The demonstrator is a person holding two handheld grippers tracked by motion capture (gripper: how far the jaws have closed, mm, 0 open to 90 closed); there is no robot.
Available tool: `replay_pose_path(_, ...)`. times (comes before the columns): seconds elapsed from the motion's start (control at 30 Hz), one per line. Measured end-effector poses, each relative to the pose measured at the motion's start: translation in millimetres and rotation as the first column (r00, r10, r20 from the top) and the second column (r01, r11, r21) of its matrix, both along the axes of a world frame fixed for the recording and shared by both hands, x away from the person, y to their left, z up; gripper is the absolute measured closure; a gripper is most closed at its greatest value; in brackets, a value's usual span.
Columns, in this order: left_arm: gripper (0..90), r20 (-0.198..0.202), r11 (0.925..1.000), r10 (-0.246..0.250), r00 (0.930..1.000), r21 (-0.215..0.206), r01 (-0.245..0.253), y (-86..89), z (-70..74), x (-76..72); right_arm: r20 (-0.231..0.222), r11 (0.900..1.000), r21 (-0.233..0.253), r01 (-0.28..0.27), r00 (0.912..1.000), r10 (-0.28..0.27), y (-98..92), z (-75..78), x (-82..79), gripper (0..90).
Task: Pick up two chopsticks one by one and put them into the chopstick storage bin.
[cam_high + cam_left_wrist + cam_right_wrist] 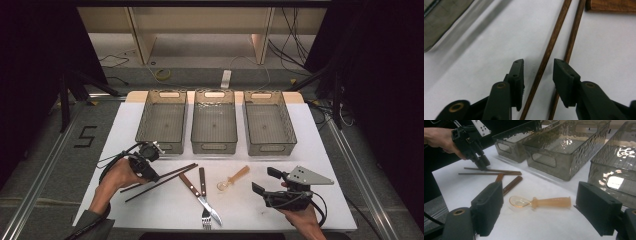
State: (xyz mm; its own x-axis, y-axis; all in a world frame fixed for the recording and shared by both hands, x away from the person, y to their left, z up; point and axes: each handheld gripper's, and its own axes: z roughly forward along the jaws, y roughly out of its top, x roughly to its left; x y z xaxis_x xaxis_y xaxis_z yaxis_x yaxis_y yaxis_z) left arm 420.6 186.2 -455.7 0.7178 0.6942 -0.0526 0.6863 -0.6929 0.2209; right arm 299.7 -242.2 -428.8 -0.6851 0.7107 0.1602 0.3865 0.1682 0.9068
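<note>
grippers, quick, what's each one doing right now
Left gripper: open, fingers either side of one chopstick, not yet closed on it.
Right gripper: open, holding nothing, facing the spoon.

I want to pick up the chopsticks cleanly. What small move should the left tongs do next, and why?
Probably lower a little and close. The left tongs are open just above the white table, and one chopstick already lies between the jaws. The second chopstick runs under the right jaw, so a slight shift toward it first may let both be caught together.
</note>
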Motion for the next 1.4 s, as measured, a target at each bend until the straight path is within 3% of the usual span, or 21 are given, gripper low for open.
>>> replay_pose_path(0.33,67.9,-0.025,0.9990,-0.033,0.9992,0.028,0.034,-2.5,-4.4,-0.8,0.000,1.000,-0.002,-0.001,1.0000,0.001,0.4,0.1,-0.1,23.0)
replay_pose_path(0.6,75.7,-0.009,0.9972,-0.056,0.9984,0.050,0.056,-3.2,-5.1,-1.8,-0.002,1.000,-0.005,-0.003,1.0000,0.003,0.5,0.1,0.0,23.2)
replay_pose_path(1.1,82.7,0.004,0.9823,-0.169,0.9856,0.083,0.168,-6.8,-4.6,-6.1,-0.001,1.000,-0.013,-0.004,1.0000,0.004,-0.7,0.4,-0.4,23.8)
replay_pose_path(1.4,84.3,0.015,0.9787,-0.189,0.9818,0.084,0.187,-7.4,-4.6,-7.6,0.008,1.000,-0.023,-0.012,0.9999,0.012,0.6,1.1,-1.5,23.7)
